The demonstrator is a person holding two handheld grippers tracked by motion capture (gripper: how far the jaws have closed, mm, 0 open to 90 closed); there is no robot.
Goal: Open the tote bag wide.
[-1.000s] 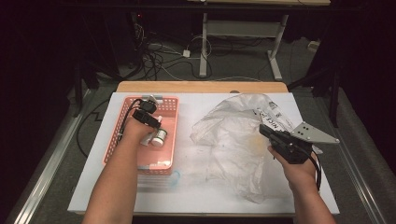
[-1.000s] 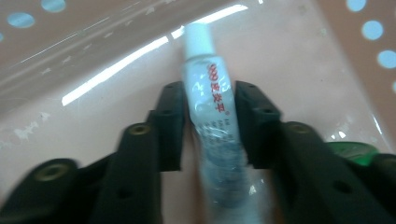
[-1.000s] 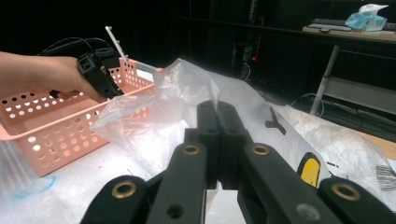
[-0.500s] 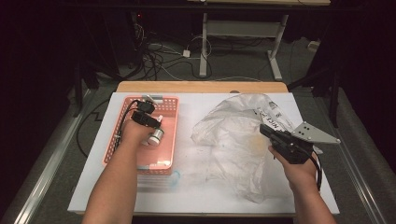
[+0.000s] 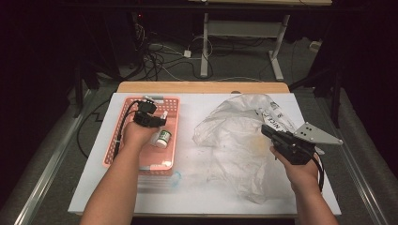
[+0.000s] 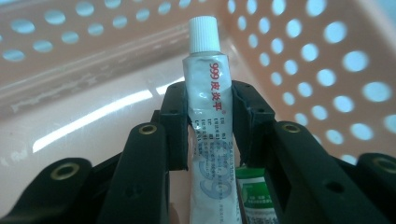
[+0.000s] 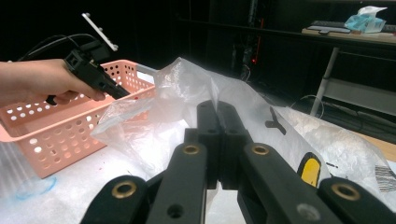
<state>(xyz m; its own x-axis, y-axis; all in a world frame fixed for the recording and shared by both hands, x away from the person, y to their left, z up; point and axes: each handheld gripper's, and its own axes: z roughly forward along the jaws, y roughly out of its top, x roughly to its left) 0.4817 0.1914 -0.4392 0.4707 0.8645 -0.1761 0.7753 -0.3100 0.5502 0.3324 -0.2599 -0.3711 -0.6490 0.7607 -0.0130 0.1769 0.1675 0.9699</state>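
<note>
Your left gripper (image 6: 208, 121) was clamped on a white tube (image 6: 208, 116) with a ribbed cap, held inside the pink basket (image 5: 170, 154) near the table's (image 5: 197, 197) left edge; a green-labelled box (image 6: 251, 196) lay just beside the tube. Your right gripper (image 7: 218, 121) sat over the table's right side, jaws fully closed, pinching a fold of the clear plastic bag (image 5: 234, 136) spread across the right half.

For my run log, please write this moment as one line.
left gripper: shut on ointment tube, inside pink basket | right gripper: shut on clear plastic bag, bag edge pinched | green-label bottle: lying in basket
</note>
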